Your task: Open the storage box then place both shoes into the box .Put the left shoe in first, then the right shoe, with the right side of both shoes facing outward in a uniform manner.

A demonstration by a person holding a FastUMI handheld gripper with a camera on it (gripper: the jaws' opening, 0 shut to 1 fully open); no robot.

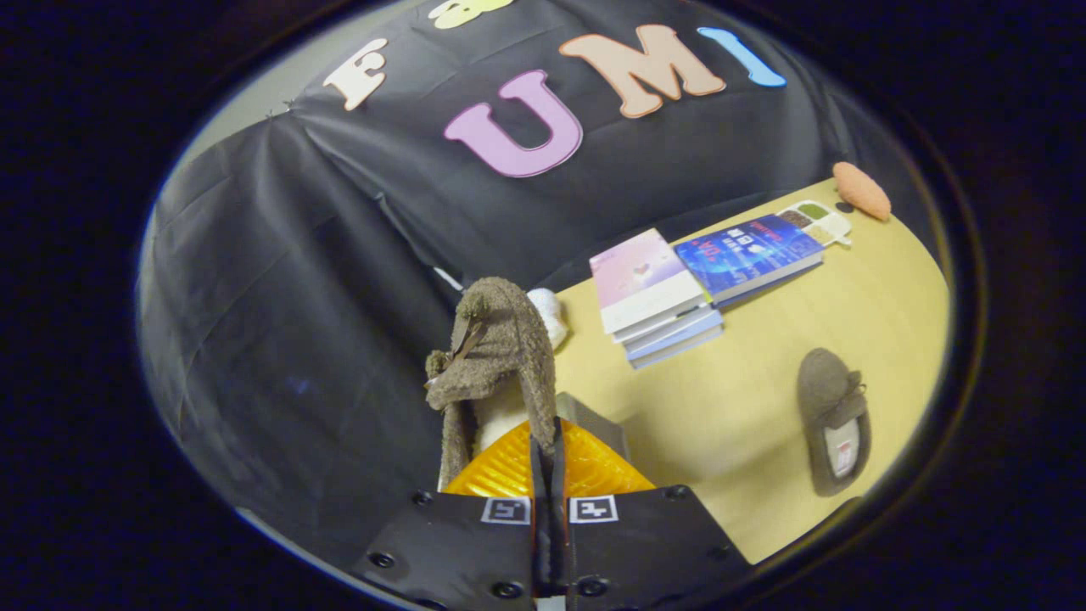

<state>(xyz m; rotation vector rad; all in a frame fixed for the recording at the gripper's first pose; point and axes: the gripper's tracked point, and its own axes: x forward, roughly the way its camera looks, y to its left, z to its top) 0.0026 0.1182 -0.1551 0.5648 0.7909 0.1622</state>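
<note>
Gripper point(547, 441) tilted, raised off table point(764, 407), fingers pinched together on collar of brown shoe point(496, 356), which hangs lifted just ahead. Second shoe point(833, 420) lies on table, right. Book stack point(657, 297), blue book point(747, 255), tray point(816, 219), orange toy point(861, 190) far right. Grey object point(594, 420) beside fingers, unclear.

We saw a dim, warm-lit scene. The pale surface point(747, 399) was the brightest area, evenly lit, with soft shadows beside the stacked books point(670, 297). Strong fisheye bending curved the edges. The cloth wall point(280, 322) was murky; the near tongs point(549, 458), closed on a shoe point(496, 356), looked slightly soft.
</note>
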